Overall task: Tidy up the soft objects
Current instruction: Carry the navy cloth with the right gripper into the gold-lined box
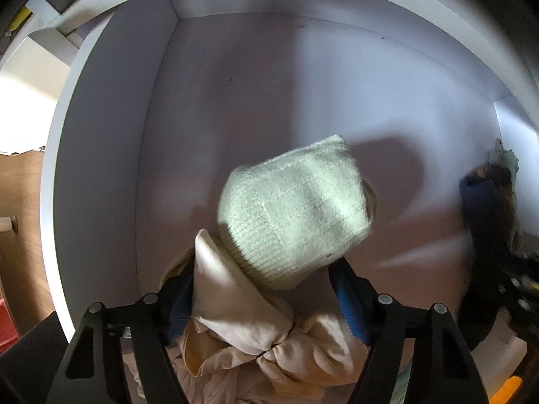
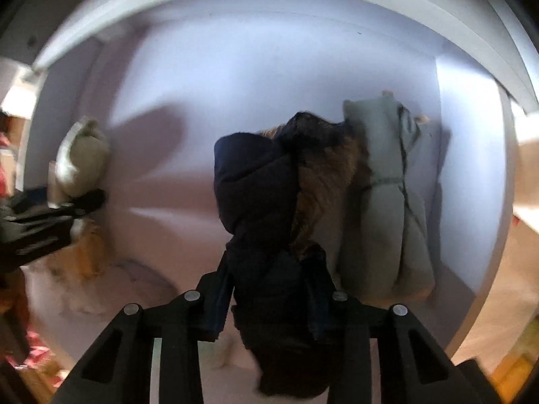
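Left gripper (image 1: pixel 262 289) held a cream knit roll (image 1: pixel 293 215); right gripper (image 2: pixel 273 289) clamped a dark bundle (image 2: pixel 266 202), both over the white drawer (image 1: pixel 101 155), apparently for stowing.

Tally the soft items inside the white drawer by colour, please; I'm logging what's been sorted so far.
Cream knit item: 1
Pale pink garment: 1
Dark navy item with brown fur trim: 1
Grey-green rolled item: 1
Total: 4, inside the white drawer
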{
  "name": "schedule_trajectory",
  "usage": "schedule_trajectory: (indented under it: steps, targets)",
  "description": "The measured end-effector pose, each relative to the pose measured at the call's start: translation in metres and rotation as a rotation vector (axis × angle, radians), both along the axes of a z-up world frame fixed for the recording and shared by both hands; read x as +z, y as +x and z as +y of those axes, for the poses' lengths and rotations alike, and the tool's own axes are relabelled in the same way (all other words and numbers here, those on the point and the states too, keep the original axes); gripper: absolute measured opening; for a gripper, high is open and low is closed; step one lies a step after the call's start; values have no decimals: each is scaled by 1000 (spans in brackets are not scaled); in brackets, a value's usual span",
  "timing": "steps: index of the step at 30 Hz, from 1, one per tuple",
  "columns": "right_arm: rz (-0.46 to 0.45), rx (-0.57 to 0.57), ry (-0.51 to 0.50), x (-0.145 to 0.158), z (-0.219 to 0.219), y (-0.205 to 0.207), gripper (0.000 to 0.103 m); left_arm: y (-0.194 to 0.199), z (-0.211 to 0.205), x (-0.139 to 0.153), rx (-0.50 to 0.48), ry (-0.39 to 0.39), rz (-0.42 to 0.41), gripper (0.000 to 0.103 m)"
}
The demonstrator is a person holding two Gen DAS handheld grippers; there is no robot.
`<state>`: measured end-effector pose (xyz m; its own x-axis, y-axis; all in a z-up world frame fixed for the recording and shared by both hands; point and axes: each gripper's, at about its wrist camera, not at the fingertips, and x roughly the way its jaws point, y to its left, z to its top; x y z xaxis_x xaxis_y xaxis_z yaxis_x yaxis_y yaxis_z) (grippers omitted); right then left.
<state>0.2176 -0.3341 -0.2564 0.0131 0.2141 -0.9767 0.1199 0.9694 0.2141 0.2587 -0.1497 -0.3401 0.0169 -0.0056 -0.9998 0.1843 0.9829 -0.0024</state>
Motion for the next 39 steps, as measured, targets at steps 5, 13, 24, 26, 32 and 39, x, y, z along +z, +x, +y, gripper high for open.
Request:
schedule_trajectory:
  steps: [5, 13, 24, 26, 32, 39]
  targets:
    - [-21, -39, 76, 33, -11, -22, 35, 3, -8, -1, 17, -20, -2, 92]
    - [-66, -171, 274, 98, -45, -74, 35, 4, -19, 2, -27, 39, -35, 75]
    - [-216, -280, 414, 184, -58, -127, 35, -12, -27, 14, -84, 61, -60, 48]
    - [-248, -289, 419, 198, -59, -134, 35, -13, -29, 13, -91, 61, -58, 46]
    - [-360, -318, 449, 252, -76, -133, 35, -20, -37, 17, -110, 52, -42, 45]
    - [-519, -298, 398, 322, -80, -85, 35, -8, -33, 7, -121, 44, -38, 45]
